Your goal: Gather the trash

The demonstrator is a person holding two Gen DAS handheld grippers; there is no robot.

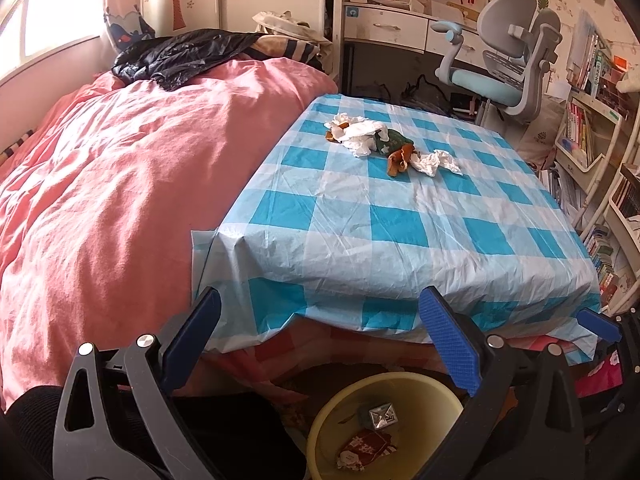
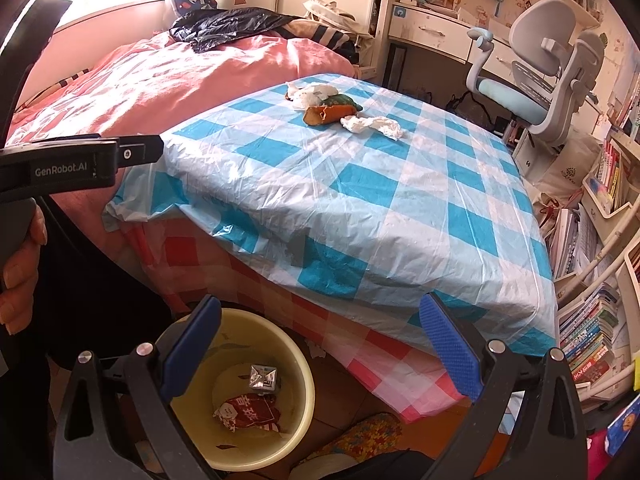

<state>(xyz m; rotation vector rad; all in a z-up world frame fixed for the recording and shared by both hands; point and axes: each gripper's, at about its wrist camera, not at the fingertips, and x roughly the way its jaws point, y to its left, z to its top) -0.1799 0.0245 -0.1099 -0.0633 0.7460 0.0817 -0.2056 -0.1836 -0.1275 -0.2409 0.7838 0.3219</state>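
Right wrist view: crumpled white tissues (image 2: 374, 125) on glossy checked tablecloth (image 2: 400, 208), perhaps plastic.

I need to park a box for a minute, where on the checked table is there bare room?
The near half of the checked tablecloth is bare, from the front edge by the yellow bin up to the trash. The right side toward the bookshelves is free too. It is crowded only at the far end by the bed, where crumpled tissues and peels sit.
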